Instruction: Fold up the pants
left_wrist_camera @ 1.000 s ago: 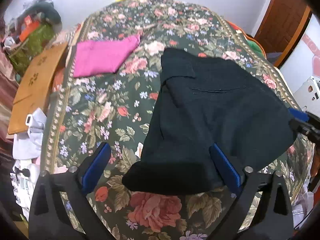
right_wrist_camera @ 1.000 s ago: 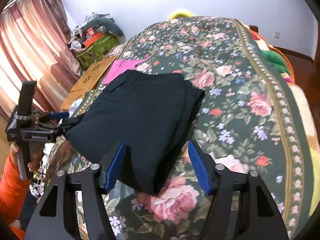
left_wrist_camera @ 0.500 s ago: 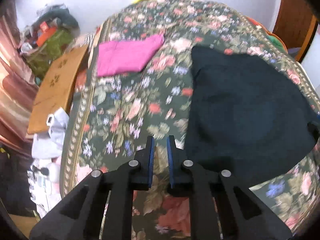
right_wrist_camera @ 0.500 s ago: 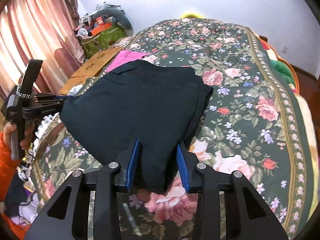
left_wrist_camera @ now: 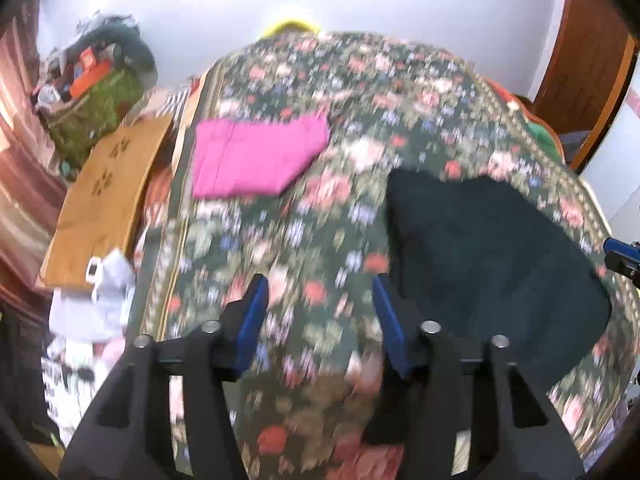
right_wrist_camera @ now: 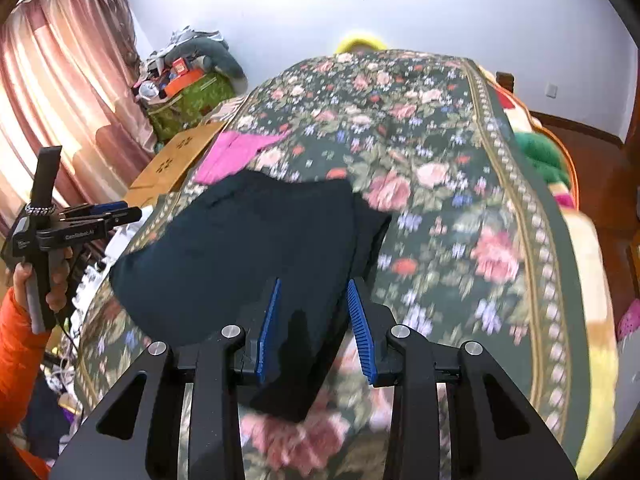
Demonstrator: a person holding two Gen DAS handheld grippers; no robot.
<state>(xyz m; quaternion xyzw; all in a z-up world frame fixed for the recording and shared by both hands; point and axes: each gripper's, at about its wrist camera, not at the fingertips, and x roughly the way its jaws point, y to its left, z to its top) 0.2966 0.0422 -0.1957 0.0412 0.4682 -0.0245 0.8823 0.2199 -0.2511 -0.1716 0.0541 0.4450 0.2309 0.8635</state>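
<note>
Dark folded pants (left_wrist_camera: 492,264) lie on the floral bedspread (left_wrist_camera: 360,92). In the left wrist view they sit to the right of my left gripper (left_wrist_camera: 319,284). Its jaws are opening, with only bedspread between them. That view is blurred. In the right wrist view the near corner of the pants (right_wrist_camera: 248,256) sits between the blue pads of my right gripper (right_wrist_camera: 314,284), which is shut on it. My left gripper (right_wrist_camera: 132,212) shows at the left there, held clear of the pants' left edge by a hand. A bit of my right gripper (left_wrist_camera: 620,256) shows at the left wrist view's right edge.
A folded pink cloth (left_wrist_camera: 256,160) lies farther back on the bed. Beside the bed's left side are a brown board (left_wrist_camera: 104,200), white clutter (left_wrist_camera: 100,296) and a green bag (left_wrist_camera: 92,116) with things piled on it. An orange sleeve (right_wrist_camera: 16,344) is at lower left.
My left gripper let go of the pants' edge, moved left over the bedspread, shut, and now stands partly open. My right gripper narrowed onto the pants' near corner and rose a little.
</note>
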